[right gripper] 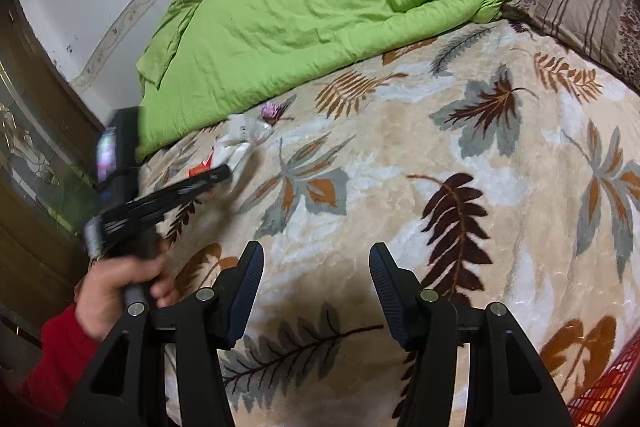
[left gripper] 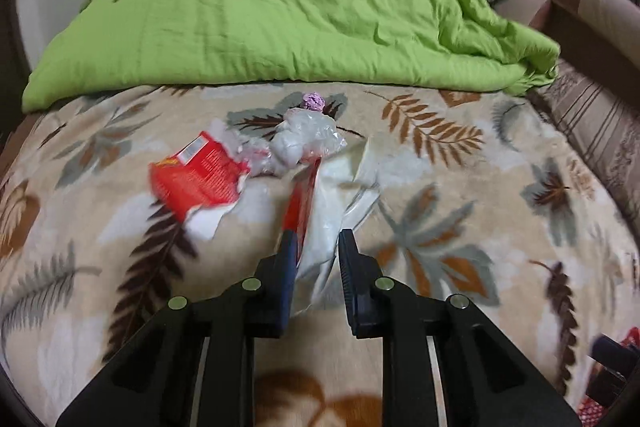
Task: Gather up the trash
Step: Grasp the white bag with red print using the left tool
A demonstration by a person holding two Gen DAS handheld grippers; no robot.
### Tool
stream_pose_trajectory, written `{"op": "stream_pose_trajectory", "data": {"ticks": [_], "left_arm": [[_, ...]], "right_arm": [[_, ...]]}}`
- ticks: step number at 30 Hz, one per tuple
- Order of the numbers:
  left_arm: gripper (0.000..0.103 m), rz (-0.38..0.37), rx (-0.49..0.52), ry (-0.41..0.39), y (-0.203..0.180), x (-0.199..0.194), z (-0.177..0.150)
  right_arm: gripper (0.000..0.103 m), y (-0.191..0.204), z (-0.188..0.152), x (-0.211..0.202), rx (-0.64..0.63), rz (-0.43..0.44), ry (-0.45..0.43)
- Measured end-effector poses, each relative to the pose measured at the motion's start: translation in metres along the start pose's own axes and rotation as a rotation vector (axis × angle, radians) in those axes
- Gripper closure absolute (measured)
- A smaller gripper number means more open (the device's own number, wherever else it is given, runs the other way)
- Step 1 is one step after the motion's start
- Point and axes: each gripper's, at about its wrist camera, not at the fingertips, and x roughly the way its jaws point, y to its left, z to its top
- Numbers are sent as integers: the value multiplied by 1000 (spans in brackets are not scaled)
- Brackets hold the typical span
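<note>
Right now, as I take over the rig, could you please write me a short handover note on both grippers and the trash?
Left gripper: jaws partly open around a white plastic wrapper with a red strip; whether they grip it I cannot tell.
Right gripper: open, empty, above the leaf-patterned beige blanket.
Trash, all on the blanket near the green duvet: torn red snack packet, crumpled clear plastic bag, small purple wad.
A red mesh basket shows at lower right.
Done: nothing visibly collected. Left: every piece.
</note>
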Motion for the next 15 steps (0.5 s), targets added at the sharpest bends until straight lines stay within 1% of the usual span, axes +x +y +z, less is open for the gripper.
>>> {"op": "stream_pose_trajectory", "data": {"ticks": [2,4,5,6,7,9,10,11,12,13,15], "left_arm": [[83,-8,-42,-18,10,-18,-8],[83,4,-94,-60,25,-40,-20],[83,15,-103,-68,29,-44,-23],[83,19,-109,-70,36,-48,-26],[83,4,-110,-65,39,-47,-26],[82,-50,-122,-23,45,-40,-24],[72,-84,-122,10,45,-35,-22],[50,-105,-118,25,42,-33,-22],[40,-128,-106,35,37,-30,-21],[34,-122,-97,29,33,-28,-21],[34,-100,-49,22,19,-18,-17]], "right_arm": [[44,6,1,5,-21,4,12],[44,15,3,12,-56,4,28],[44,20,6,15,-75,2,31],[44,23,10,16,-76,3,27],[44,25,14,16,-67,8,21],[44,25,24,15,-29,18,3],[44,25,26,13,-20,15,-7],[44,25,28,11,-12,8,-24],[44,24,29,8,-10,-1,-37],[44,23,29,6,-10,-11,-42],[44,19,27,3,-2,-23,-49]]}}
